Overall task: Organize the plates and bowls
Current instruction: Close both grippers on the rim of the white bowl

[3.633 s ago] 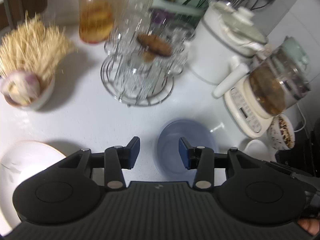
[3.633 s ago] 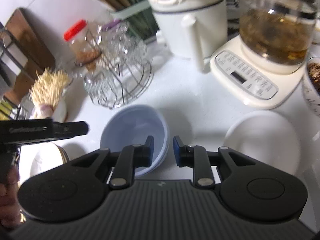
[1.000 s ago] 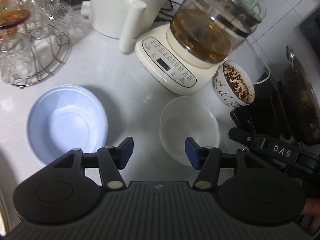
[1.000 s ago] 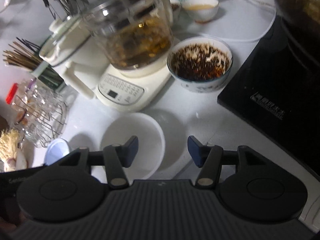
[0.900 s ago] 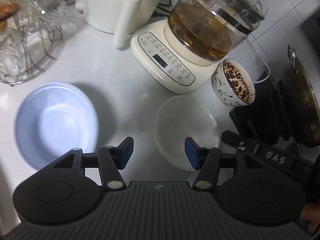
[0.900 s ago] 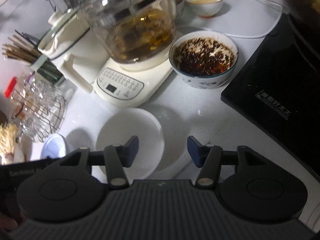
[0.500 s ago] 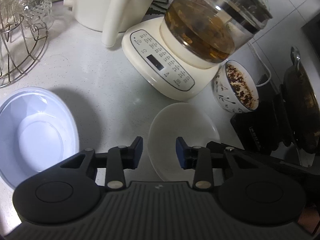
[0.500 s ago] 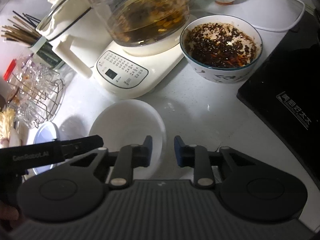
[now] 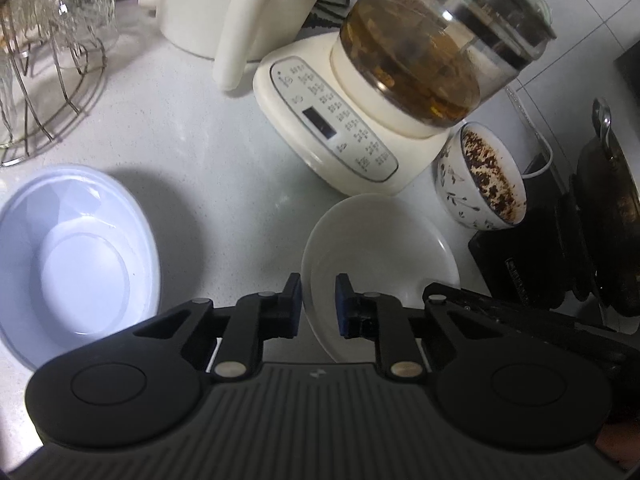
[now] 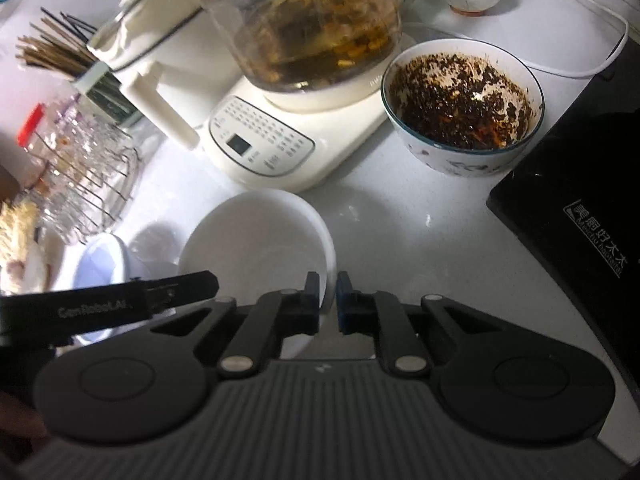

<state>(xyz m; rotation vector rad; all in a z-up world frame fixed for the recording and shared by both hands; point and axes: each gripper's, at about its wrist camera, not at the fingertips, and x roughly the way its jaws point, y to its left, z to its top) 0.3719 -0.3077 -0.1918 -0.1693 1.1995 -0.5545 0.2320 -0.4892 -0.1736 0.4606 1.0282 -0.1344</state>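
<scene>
A white bowl stands on the white counter in front of a cream kettle base. My left gripper straddles the bowl's left rim. Its jaws are closing, with one pad outside the wall and one inside. My right gripper is shut on the rim at the opposite side, where the thin edge runs between its blue pads. Each gripper shows as a black bar in the other's view. A pale blue bowl sits to the left, untouched.
Close behind the white bowl are a glass kettle on a cream base and a patterned bowl of dark food. A black induction cooker lies on the right. On the left are a wire rack of glasses and a white pot.
Both grippers came down onto the white bowl from either side. Their jaws went from wide open to closed on its rim. The bowl has stayed in place.
</scene>
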